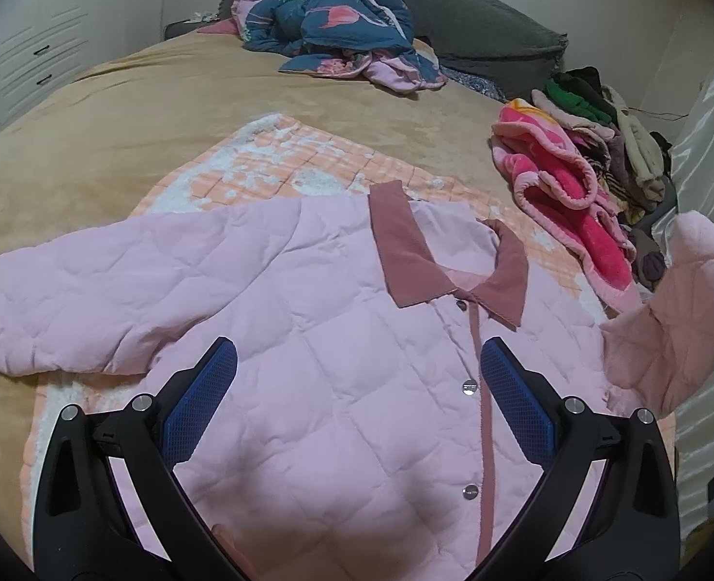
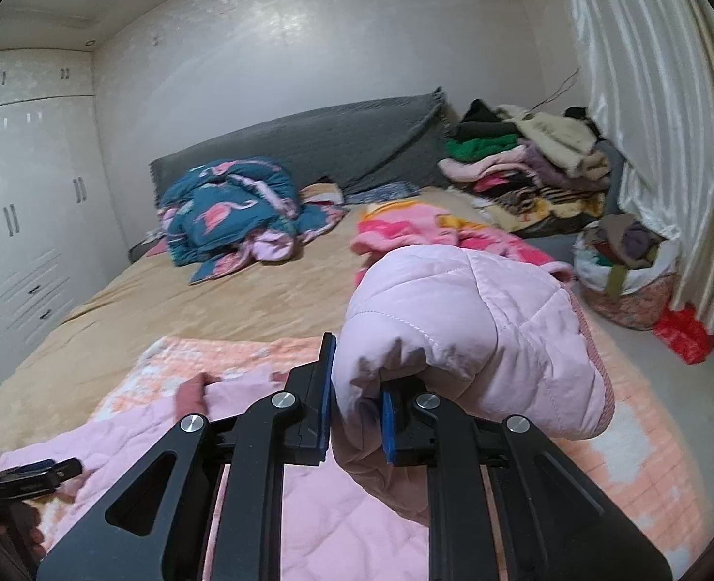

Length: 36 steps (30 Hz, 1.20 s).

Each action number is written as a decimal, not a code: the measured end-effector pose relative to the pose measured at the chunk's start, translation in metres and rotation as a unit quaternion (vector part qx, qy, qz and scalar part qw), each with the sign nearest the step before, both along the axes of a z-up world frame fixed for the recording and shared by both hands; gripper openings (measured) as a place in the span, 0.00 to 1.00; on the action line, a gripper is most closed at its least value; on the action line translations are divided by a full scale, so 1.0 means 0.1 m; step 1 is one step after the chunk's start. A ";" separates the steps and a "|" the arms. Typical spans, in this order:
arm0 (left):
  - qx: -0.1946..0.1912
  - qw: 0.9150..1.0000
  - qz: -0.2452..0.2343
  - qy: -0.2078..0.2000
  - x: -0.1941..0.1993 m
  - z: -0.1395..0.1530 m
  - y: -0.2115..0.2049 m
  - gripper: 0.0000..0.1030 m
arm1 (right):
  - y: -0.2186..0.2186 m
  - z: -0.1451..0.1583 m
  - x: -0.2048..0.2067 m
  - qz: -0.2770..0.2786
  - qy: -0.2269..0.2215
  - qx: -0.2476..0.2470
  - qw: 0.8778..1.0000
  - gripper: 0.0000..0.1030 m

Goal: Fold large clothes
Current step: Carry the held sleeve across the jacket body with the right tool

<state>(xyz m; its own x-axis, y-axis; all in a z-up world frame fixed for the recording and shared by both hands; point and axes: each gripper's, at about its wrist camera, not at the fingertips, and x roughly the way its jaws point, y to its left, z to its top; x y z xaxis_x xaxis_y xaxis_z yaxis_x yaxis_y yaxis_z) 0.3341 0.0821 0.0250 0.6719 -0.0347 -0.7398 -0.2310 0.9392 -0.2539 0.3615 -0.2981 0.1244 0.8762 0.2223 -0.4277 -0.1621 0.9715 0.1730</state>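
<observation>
Soft, even indoor light fills the room, a bit dim. The wall point(image 2: 269, 34) behind the bed and the curtain point(image 2: 647, 111) give off a pale sheen. A dark soft shadow lies on the pink jacket point(image 1: 337, 498) between the left gripper's fingers point(image 1: 516, 402). Both views bulge, with black corners. The bedspread point(image 2: 187, 290) looks slightly smeared.

no readable text, labels, brands or numbers anywhere
</observation>
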 end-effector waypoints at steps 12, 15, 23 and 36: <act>-0.018 1.000 0.005 -0.010 -0.03 0.00 0.16 0.92 | 0.85 -0.25 0.02 0.088 0.015 -0.002 0.996 0.15; -0.021 1.000 0.011 -0.008 -0.01 -0.03 0.21 0.92 | 1.04 -0.38 0.05 0.105 0.024 -0.001 0.994 0.15; -0.027 0.999 0.029 0.004 0.07 -0.18 0.38 0.92 | 1.40 -0.86 0.07 0.129 0.069 0.012 0.989 0.15; -0.065 0.997 0.018 0.040 0.16 -0.56 0.41 0.92 | 1.53 -1.53 -0.11 0.140 0.166 0.097 0.971 0.52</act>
